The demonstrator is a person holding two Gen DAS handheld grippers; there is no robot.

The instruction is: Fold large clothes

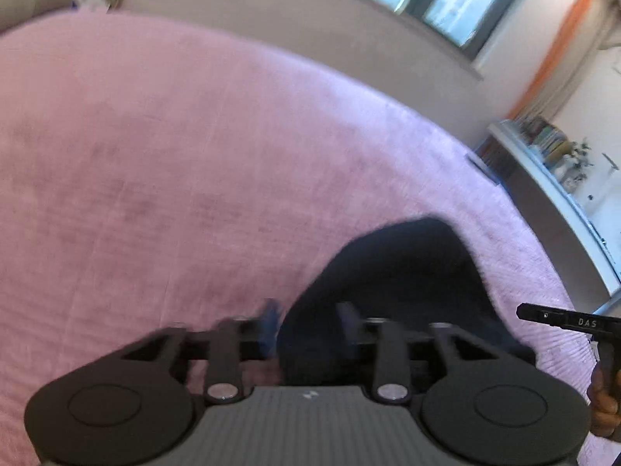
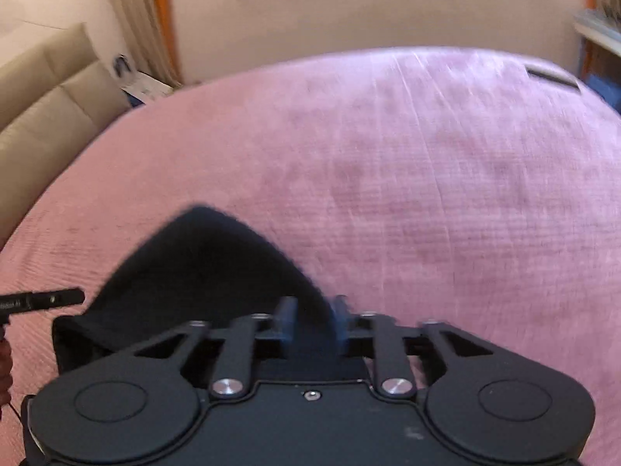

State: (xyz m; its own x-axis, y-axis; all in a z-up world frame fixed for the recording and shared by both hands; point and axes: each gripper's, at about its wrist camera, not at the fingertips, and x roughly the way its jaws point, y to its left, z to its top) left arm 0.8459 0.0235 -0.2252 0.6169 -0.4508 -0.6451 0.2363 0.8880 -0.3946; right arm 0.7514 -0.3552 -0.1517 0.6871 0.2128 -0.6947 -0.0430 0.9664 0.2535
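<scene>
A black garment lies in a folded, roughly triangular heap on the pink bed cover. My left gripper hovers at the garment's near left edge with its blue fingers apart; one finger is over the pink cover, the other over black cloth. In the right wrist view the same garment peaks to a point, and my right gripper stands at its near right edge, jaws apart with black cloth showing in the gap. No pad visibly presses on cloth. Both views are motion-blurred.
A black bar of the right-hand tool and a hand enter at the right edge. A beige padded headboard borders the bed on the left, a white shelf with books on the right. A small dark flat object lies at the bed's far corner.
</scene>
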